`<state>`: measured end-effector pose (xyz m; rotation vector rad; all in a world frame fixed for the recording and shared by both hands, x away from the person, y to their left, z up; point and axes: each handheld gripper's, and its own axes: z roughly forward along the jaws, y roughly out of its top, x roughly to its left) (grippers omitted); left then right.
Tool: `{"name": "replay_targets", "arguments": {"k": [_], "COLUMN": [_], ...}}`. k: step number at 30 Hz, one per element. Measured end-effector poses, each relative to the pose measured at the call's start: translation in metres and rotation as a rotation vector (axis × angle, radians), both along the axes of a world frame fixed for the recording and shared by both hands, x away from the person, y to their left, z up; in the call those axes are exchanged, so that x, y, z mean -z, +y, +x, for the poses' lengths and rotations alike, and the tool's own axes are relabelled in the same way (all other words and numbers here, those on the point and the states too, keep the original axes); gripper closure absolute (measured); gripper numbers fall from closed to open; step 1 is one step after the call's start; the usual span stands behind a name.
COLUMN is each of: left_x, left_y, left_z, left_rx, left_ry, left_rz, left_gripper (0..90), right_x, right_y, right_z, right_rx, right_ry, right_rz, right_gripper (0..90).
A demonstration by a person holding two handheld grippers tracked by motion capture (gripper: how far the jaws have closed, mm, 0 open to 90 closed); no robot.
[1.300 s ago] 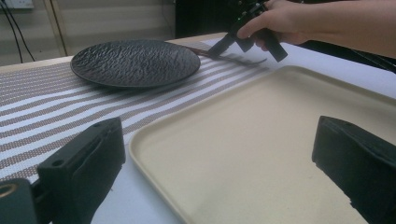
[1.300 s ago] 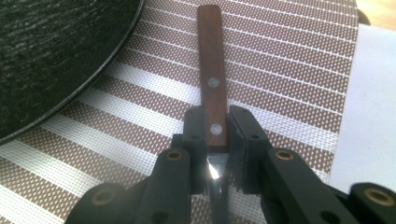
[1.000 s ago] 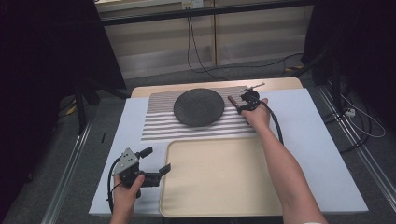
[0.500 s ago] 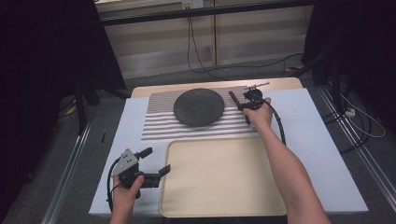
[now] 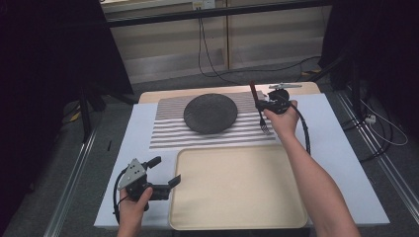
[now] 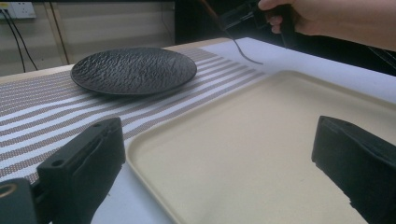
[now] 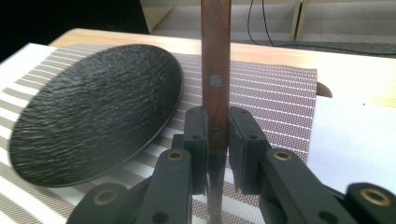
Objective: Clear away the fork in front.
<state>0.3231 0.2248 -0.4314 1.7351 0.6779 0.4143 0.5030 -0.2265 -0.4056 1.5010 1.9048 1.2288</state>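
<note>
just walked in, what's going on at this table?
A person works two handheld grippers. The right gripper is shut on a wooden-handled fork, lifted off the striped placemat beside the black plate, tines hanging down. The left gripper hangs open at the near left corner of the beige tray, nothing between its jaws. The tray and plate have nothing on them.

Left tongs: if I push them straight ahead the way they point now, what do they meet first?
The left tongs, open, point over the tray, so its near rim comes first. Farther along that line lies the plate, though depth is hard to judge.
</note>
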Motion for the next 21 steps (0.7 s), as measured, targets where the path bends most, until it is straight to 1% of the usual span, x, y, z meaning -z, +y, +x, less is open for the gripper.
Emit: {"name": "replay_targets", "arguments": {"k": [2, 4, 5, 6, 7, 8, 9, 10, 11, 12, 15, 16, 17, 21], "left_x": [0.0, -0.001, -0.001, -0.002, -0.002, -0.002, -0.003, -0.003, -0.003, -0.003, -0.005, -0.005, -0.005, -0.008], "left_y": [-0.001, -0.002, -0.003, -0.003, -0.005, -0.005, -0.007, -0.007, -0.008, -0.008, -0.009, -0.009, -0.01, -0.012], "left_z": [0.0, 0.001, 0.001, 0.001, 0.001, 0.001, 0.001, 0.001, 0.0, 0.0, 0.0, 0.0, 0.0, 0.0], "left_rx": [-0.004, 0.0, -0.002, -0.001, 0.005, 0.005, 0.008, 0.008, 0.01, 0.01, 0.011, 0.011, 0.009, 0.009], "left_ry": [0.006, 0.003, 0.0, -0.005, 0.0, 0.0, -0.006, -0.006, 0.001, 0.001, -0.008, -0.008, -0.009, -0.012], "left_rz": [-0.004, -0.004, -0.005, 0.001, -0.002, -0.002, 0.01, 0.01, 0.0, 0.0, 0.004, 0.004, 0.004, 0.013], "left_gripper": [2.9, 2.9, 2.9, 2.9, 2.9, 2.9, 2.9, 2.9, 2.9, 2.9, 2.9, 2.9, 2.9, 2.9], "right_x": [-0.005, -0.008, -0.01, -0.01, -0.012, -0.013, -0.014, -0.014, -0.015, -0.016, -0.016, -0.016, -0.016, -0.015], "right_y": [-0.001, -0.002, -0.002, -0.002, -0.004, -0.004, -0.004, -0.004, -0.004, -0.003, -0.001, -0.001, 0.001, 0.005], "right_z": [-0.006, -0.014, -0.017, -0.017, -0.026, -0.03, -0.034, -0.039, -0.044, -0.048, -0.063, -0.063, -0.072, -0.088], "right_rx": [-0.007, -0.019, -0.028, -0.028, -0.039, -0.046, -0.05, -0.059, -0.066, -0.074, -0.095, -0.095, -0.115, -0.152], "right_ry": [-0.018, -0.037, -0.039, -0.039, -0.056, -0.059, -0.069, -0.076, -0.079, -0.086, -0.098, -0.098, -0.111, -0.122], "right_rz": [0.015, 0.025, 0.03, 0.03, 0.048, 0.053, 0.064, 0.075, 0.081, 0.088, 0.116, 0.116, 0.132, 0.161], "right_gripper": [79.0, 78.9, 78.9, 78.9, 78.9, 78.9, 78.9, 78.9, 78.9, 78.9, 78.8, 78.8, 78.9, 78.8]}}
